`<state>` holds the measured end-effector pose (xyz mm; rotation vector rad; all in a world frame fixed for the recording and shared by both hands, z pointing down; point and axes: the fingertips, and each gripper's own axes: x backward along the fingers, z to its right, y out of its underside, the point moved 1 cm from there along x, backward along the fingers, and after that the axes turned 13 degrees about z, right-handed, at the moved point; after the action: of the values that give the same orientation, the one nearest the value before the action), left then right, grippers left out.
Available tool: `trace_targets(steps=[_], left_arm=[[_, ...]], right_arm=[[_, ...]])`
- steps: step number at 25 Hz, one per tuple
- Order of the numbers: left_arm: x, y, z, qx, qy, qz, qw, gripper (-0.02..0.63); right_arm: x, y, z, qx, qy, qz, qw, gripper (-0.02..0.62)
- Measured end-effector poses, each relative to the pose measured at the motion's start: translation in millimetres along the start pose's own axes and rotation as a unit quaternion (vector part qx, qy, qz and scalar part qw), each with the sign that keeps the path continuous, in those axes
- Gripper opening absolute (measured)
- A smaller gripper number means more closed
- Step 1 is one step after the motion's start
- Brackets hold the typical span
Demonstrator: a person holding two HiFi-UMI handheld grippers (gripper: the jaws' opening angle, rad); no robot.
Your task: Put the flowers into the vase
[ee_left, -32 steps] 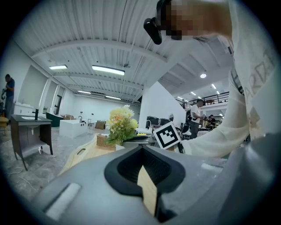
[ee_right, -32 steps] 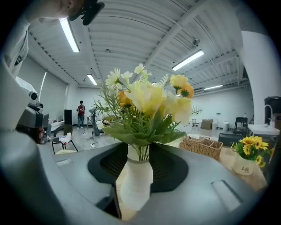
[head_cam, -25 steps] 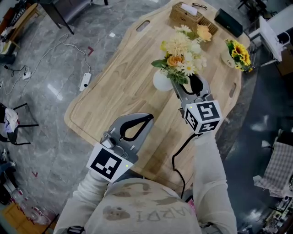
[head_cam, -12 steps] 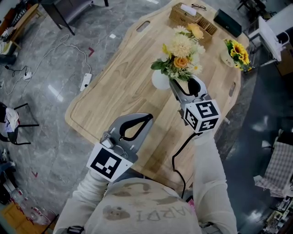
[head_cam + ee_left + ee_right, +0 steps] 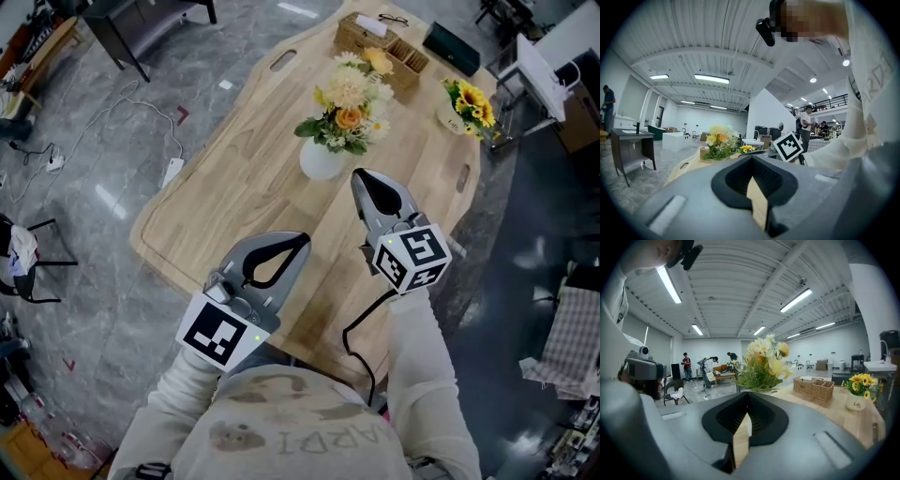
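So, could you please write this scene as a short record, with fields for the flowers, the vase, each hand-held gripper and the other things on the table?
flowers: mixed bouquet, standing in the vase
vase: white, round, upright on the table
left hand-held gripper: shut, empty, over the near part of the table
right hand-held gripper: shut, empty, close beside the vase, seems apart from it
other things: basket and sunflower pot at the far end
task state: flowers look already placed
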<state>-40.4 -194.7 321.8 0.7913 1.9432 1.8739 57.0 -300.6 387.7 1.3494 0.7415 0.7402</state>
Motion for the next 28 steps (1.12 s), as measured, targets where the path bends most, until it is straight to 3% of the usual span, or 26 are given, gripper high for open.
trace_targets(steps=[14, 24, 28], left_arm=[[3, -27, 90, -0.027, 0.025, 0.02, 0.9991, 0.002], [21, -45, 160, -0.047, 0.024, 0.032, 0.9981, 0.002], [28, -47, 181, -0.042, 0.02, 0.038, 0.9982, 0.002]], right_arm=[[115, -75, -77, -0.012, -0.05, 0.083, 0.995, 0.025], [213, -90, -115, -0.01, -0.063, 0.107, 0.992, 0.025], [241, -91, -133, 0.016, -0.076, 0.107, 0.991, 0.025]])
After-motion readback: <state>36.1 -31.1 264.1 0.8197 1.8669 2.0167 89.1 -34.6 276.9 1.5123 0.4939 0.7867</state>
